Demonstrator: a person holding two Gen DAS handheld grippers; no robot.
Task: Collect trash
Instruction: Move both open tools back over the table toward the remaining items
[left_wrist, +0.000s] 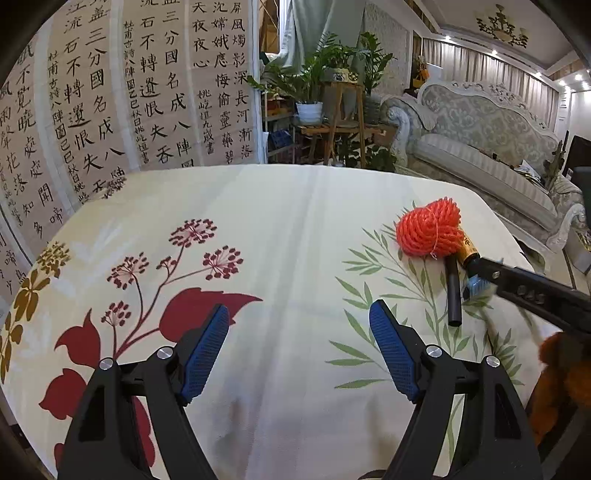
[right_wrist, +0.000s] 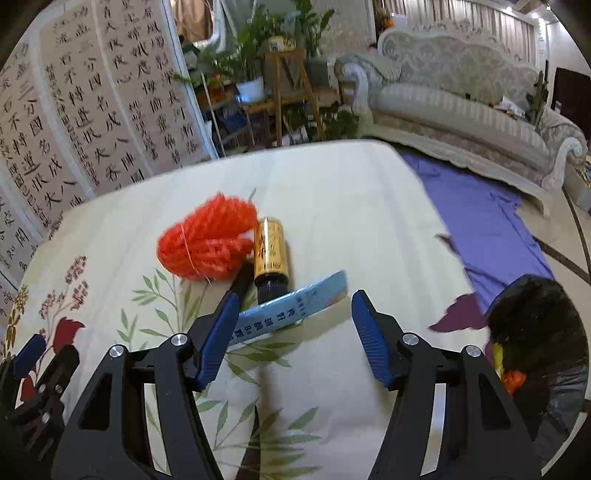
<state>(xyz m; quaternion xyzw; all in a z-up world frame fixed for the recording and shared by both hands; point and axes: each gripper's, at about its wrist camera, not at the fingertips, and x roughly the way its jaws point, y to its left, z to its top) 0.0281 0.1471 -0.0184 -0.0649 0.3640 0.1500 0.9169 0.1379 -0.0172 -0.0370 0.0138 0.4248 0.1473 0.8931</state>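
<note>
Trash items: a bundle of bright orange twisted cord, a gold cylindrical bottle with a black neck, a slim black tube and a flat light-blue paper sachet lie close together on the cloth-covered table; the bottle touches the cord bundle and the sachet lies across the bottle's neck end.
Writing on trash: dark characters run down the gold bottle and white characters along the blue sachet; both are too blurred to read.
Right gripper: black frame with blue ribbed pads, tilted down over the sachet, jaws spread partway, with the sachet's near end by the left pad and no pad pressing on it.
Left gripper: same build, tilted down over bare cloth well left of the trash, jaws spread wide, nothing between them.
Bin bag: a black plastic trash bag stands open at the table's right edge, with something yellow and orange inside.
Surface: a cream tablecloth printed with dark red flowers and green leafy sprigs.
Room writing: a folding screen of beige panels is covered in columns of black Chinese calligraphy, including 三分國, 名成八陣 and 石不轉.
Room: potted green plants on a wooden stand, an ornate pale grey-patterned sofa with carved white trim, and a purple cloth on the floor beside the table.
</note>
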